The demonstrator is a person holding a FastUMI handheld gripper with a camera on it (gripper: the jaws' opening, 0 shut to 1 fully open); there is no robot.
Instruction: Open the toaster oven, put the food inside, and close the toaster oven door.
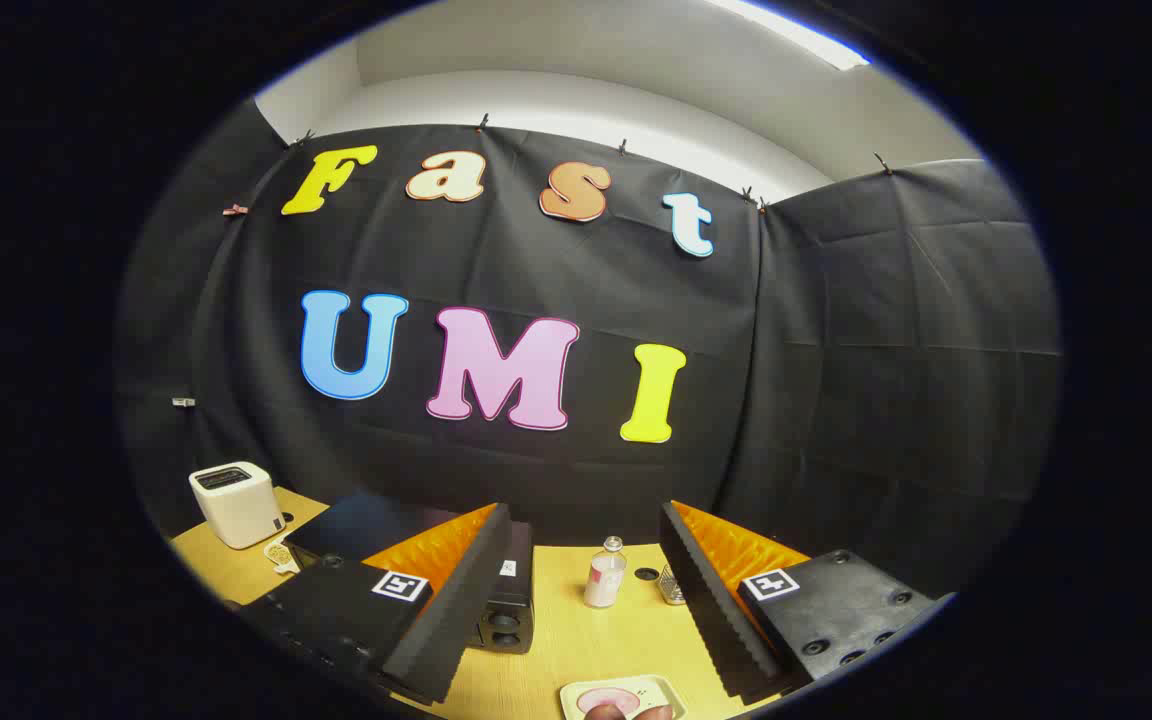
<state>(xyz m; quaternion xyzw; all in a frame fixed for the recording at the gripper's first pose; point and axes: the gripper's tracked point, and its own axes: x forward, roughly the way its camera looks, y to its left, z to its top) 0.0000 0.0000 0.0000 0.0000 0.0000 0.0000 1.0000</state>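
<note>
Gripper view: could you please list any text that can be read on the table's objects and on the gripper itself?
No words or numbers can be read there.
Small bottle: label too blurred to read.
Black toaster oven: white sticker, too small to read.
Open gripper: each finger bears a square black-and-white marker, a pattern with no words.

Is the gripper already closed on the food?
No. The gripper is open, its fingers spread wide apart over the table, with the food on its tray untouched.
</note>
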